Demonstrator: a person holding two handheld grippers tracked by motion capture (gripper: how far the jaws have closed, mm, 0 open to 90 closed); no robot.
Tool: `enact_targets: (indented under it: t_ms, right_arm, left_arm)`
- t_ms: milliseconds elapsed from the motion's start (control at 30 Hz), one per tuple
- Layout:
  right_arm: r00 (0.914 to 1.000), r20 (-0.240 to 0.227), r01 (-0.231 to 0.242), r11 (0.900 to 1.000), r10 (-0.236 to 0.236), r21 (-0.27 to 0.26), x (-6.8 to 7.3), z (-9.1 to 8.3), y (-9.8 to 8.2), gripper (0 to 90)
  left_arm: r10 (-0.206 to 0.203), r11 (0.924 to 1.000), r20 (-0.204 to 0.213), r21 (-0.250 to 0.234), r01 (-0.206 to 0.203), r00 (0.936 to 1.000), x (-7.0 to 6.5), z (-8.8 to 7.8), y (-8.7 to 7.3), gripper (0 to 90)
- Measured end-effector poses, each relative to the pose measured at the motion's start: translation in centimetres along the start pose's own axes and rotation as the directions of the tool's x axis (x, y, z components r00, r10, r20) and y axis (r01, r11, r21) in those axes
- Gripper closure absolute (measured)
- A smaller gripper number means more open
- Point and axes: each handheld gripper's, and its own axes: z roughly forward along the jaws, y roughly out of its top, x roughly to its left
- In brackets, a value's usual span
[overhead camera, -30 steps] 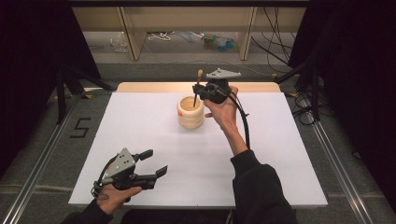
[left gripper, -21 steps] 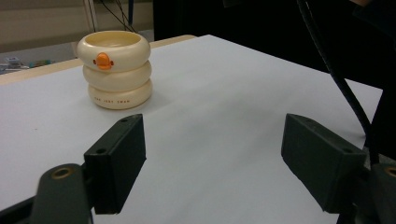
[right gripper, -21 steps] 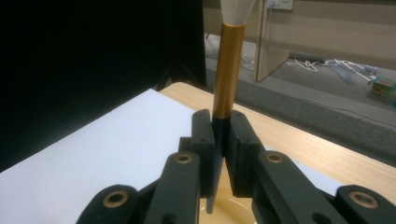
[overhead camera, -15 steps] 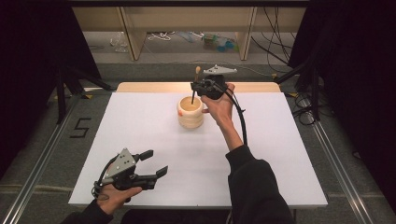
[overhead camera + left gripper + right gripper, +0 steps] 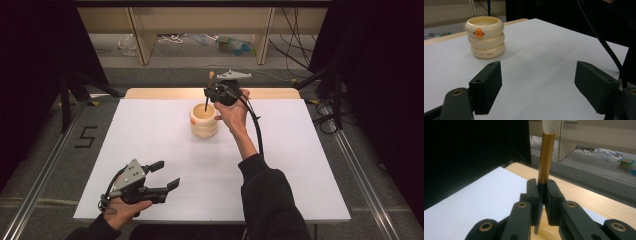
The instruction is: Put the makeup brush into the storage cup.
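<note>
A cream ringed holder point(image 5: 204, 121) with an orange mark point(image 5: 478, 32) stands at the back middle of the white table point(image 5: 150, 135). My right gripper point(image 5: 208, 95) hovers over its right rim, shut on a brush point(image 5: 545, 162) with a gold ferrule, pale bristles up and a dark handle. The handle's lower end dips inside the holder's mouth point(image 5: 549, 230). My left gripper point(image 5: 165, 175) rests near the table's front left corner, open and with nothing between its pads point(image 5: 487, 88); it looks toward the holder point(image 5: 484, 37).
A wooden strip point(image 5: 165, 93) runs along the table's back edge. Beyond it are wooden table legs, cables and small items on the grey floor point(image 5: 235, 45). The right gripper's black cable point(image 5: 257, 127) hangs along the person's forearm. Dark curtains stand on both sides.
The right gripper with the brush has shifted slightly left, nearer over the holder's mouth. The left gripper has not moved.
</note>
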Motion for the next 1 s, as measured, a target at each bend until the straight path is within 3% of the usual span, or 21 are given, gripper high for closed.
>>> enact_targets:
  t_ms: [200, 567, 633, 1000]
  right_arm:
    - [1.0000, 0.009, -0.002, 1.000, 0.002, -0.002, -0.1, 0.6, -0.2, 83.4]
    - [0.9996, 0.023, -0.014, 0.999, 0.013, 0.044, 0.0, 1.6, -0.7, 83.4]
    - [0.9997, 0.025, 0.007, 0.999, -0.008, 0.051, -0.2, 1.8, -0.9, 83.4]
    - [0.9997, 0.022, 0.010, 0.995, -0.012, 0.094, -0.1, 2.6, -1.5, 83.3]
  left_arm:
    - [0.009, 1.0000, 0.002, 0.001, -0.009, 1.0000, 0.0, 0.0, 0.0, 21.8]
    - [-0.001, 1.0000, 0.001, 0.001, 0.001, 1.0000, -0.1, 0.0, 0.0, 21.8]
    - [0.000, 1.0000, 0.000, 0.001, 0.000, 1.0000, -0.1, 0.0, 0.0, 21.8]
    - [0.001, 1.0000, -0.002, 0.000, -0.001, 1.0000, -0.1, 0.0, 0.0, 21.8]
